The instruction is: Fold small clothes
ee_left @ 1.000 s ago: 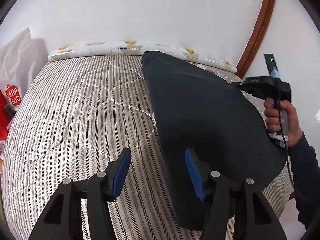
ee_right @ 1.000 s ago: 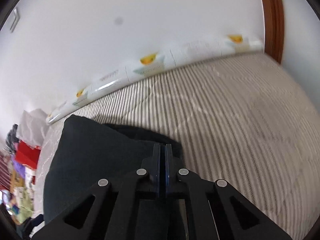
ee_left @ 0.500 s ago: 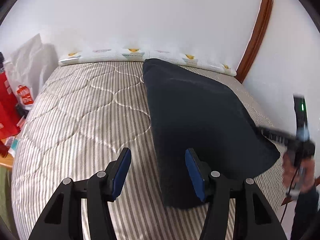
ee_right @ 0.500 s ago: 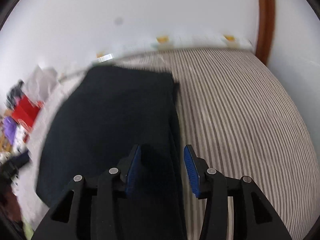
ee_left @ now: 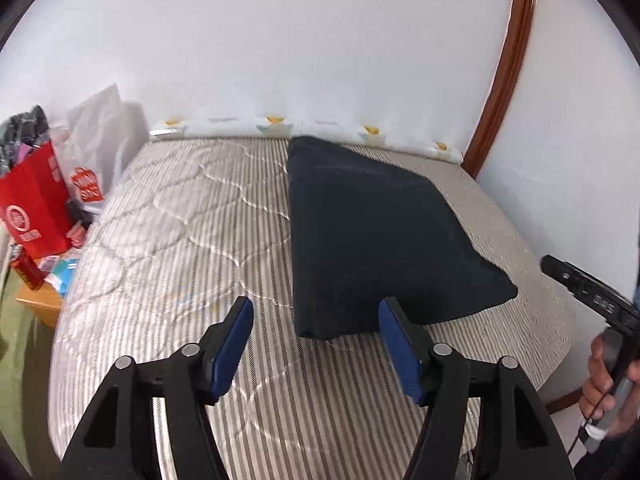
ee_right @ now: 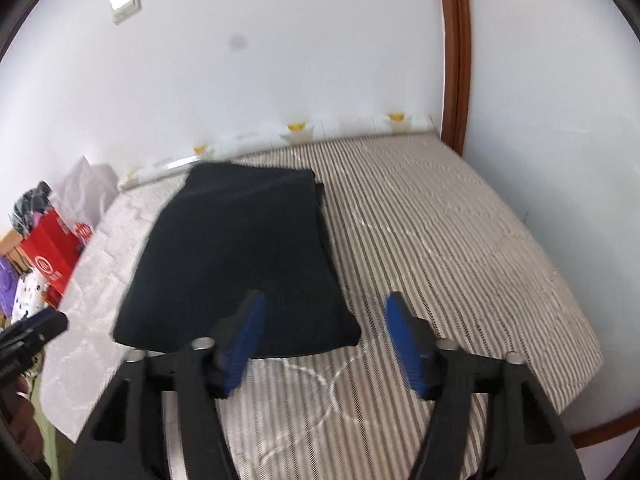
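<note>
A dark navy folded garment point(ee_left: 376, 232) lies flat on the striped quilted mattress point(ee_left: 192, 240), its far end near the wall. My left gripper point(ee_left: 316, 344) hovers above the mattress just in front of the garment's near left corner; its jaws are opening and nothing is between the blue pads point(ee_left: 230, 340). In the right wrist view the same garment point(ee_right: 240, 256) lies ahead and left. My right gripper point(ee_right: 324, 340) stands back from its near right corner, jaws opening, nothing between them. The right gripper's body point(ee_left: 588, 292), with a hand on it, shows at the left view's right edge.
White walls close the far side, with a brown wooden frame point(ee_left: 504, 64) at the right corner. A red shopping bag point(ee_left: 36, 208), a white plastic bag point(ee_left: 100, 128) and clutter stand left of the bed. A patterned strip point(ee_right: 296, 132) runs along the mattress's far edge.
The right gripper went from shut on the garment's edge to open and pulled back off it. The left gripper also drew back and up, widening slightly; the garment now lies flat and free.
</note>
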`<action>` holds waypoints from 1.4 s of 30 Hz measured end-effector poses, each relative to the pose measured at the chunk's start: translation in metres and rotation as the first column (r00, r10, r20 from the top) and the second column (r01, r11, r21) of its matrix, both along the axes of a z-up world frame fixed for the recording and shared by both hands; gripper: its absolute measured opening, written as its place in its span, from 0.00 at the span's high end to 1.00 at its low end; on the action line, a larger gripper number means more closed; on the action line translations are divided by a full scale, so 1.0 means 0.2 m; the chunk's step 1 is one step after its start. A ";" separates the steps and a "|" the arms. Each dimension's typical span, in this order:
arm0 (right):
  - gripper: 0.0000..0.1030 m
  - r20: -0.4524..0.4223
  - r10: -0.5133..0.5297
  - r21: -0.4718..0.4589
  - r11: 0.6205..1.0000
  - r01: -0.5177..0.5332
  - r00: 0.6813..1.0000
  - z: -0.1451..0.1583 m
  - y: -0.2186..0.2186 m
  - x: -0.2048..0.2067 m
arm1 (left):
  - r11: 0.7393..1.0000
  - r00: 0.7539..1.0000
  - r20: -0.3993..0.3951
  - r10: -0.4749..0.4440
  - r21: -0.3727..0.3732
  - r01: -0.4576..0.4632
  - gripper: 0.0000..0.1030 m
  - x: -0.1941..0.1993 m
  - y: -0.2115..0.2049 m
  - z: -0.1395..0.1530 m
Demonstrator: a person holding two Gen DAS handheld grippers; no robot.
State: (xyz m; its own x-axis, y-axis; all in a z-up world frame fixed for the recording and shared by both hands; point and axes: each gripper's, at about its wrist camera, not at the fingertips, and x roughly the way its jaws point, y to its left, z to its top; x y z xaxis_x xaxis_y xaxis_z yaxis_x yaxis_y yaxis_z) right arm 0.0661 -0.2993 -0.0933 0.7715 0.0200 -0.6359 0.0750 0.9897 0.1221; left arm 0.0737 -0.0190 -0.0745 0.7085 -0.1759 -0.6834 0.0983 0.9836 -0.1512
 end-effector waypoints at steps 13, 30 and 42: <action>0.07 0.093 -0.091 -0.017 0.996 0.093 0.991 0.25 0.02 -0.47 | 0.998 0.993 0.119 0.021 0.054 -0.028 0.16 -0.36 -0.12 0.27; 0.00 0.117 -0.078 -0.134 0.987 0.093 0.990 0.25 0.15 -0.65 | 0.996 0.991 0.129 0.025 0.080 -0.035 0.15 -0.49 -0.14 0.28; 0.00 0.095 -0.096 -0.124 0.986 0.108 0.991 0.21 0.14 -0.62 | 0.996 0.994 0.104 0.027 0.078 -0.035 0.15 -0.47 -0.14 0.23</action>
State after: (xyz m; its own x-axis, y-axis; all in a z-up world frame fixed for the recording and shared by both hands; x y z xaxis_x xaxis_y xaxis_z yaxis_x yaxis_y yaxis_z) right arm -0.0588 -0.2722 -0.0514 0.8185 -0.1389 -0.5574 0.1709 0.9853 0.0055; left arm -0.0209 -0.0473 -0.0284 0.7800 -0.1008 -0.6176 0.0786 0.9949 -0.0631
